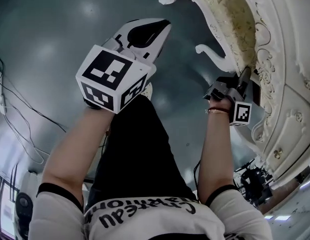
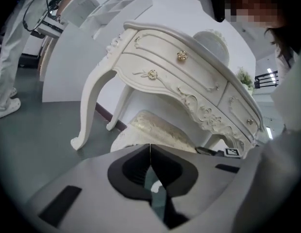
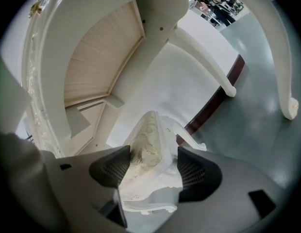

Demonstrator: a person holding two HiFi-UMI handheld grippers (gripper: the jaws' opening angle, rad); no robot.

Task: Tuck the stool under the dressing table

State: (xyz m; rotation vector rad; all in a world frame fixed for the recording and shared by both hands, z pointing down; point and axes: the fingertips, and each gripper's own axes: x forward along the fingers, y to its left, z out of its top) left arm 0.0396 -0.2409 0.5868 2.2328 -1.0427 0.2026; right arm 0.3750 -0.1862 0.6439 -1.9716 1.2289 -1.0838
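Starting at the left, my left claw hung raised over the grey floor. Its jaws were pressed together with nothing between them, and it was well apart from the furniture. To its right stood the stool, its cream cushion partly under the front edge of the table, one curled leg showing on the near side. My right claw was clamped on the stool's seat edge, with cushion and white frame filling the gap between the pads. Farthest right was the dressing table, with carved drawers and curved legs, its bare underside showing above the stool in the right gripper view.

I judged the tucking step to be in hand and well along, but not finished, since the near part of the seat seemed to stand out from under the table. The next move called for a level push with the right claw, straight toward the far wall and between the table legs, without knocking the frame against them. The left claw had no part in it unless it steadied the seat's other side.
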